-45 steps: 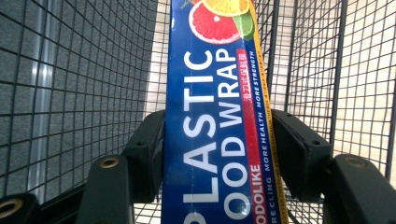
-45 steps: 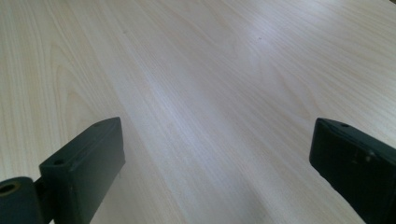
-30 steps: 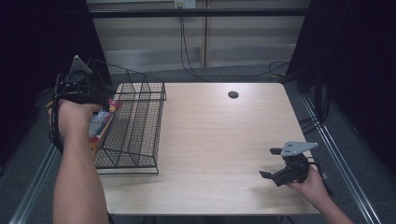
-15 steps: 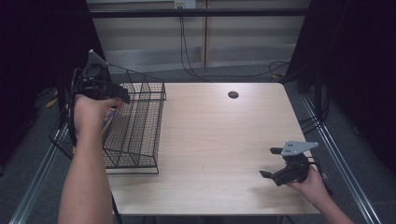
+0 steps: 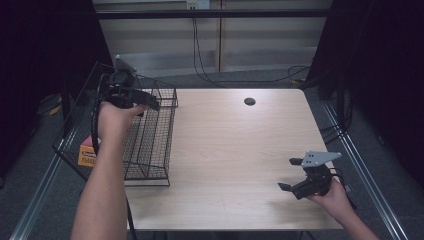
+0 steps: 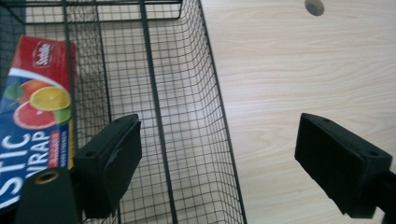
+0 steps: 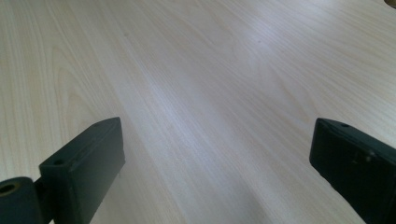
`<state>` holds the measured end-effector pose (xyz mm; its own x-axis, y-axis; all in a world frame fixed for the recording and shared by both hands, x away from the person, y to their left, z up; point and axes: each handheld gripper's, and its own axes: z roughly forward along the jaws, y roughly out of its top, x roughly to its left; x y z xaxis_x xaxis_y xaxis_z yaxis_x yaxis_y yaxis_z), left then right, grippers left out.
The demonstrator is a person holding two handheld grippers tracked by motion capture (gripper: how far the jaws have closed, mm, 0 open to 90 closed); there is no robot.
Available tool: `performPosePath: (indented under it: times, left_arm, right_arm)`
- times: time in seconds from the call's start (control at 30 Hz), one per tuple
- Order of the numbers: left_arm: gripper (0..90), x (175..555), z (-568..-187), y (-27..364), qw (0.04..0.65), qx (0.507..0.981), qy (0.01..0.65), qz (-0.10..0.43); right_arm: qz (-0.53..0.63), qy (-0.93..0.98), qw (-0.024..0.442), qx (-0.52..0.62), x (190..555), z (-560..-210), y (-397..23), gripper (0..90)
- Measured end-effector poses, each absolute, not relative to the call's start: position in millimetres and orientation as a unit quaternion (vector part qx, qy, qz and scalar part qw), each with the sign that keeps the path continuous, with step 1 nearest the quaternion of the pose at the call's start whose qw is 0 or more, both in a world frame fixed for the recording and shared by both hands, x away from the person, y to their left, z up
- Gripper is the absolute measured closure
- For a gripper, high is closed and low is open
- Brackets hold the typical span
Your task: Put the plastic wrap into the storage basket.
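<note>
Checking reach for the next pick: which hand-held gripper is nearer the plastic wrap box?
Left. The left hand-held gripper hangs open over the wire basket holding the plastic wrap box. The right hand-held gripper sits open across the table, near its front right corner.

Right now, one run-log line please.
left hand-held gripper: jaws just opening, empty | plastic wrap box: in wire basket | right hand-held gripper: open

A pale wooden table (image 5: 235, 150) carried 1 black wire basket (image 5: 150, 135) along its left edge, overhanging that side. A small dark round hole (image 5: 249, 101) sat near the far edge. The right gripper (image 5: 295, 175) hovered by the near right corner.
</note>
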<state>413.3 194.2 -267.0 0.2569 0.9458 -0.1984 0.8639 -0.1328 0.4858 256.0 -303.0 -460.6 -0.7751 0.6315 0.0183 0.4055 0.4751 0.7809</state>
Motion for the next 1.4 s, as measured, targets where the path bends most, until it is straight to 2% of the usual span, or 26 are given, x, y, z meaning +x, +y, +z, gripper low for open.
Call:
performPosePath:
  times: [0.27,1.4]
  left_arm:
    - [9.8,414.3,-279.0,176.4,0.268,0.770,0.576,0.061]
    - [9.7,399.4,-314.4,93.6,0.317,0.830,0.459,0.011]
  right_arm:
    - [0.411,0.847,0.140,0.305,256.1,-460.6,-302.8,2.9]
    - [0.412,0.848,0.142,0.303,256.2,-460.7,-302.9,2.9]
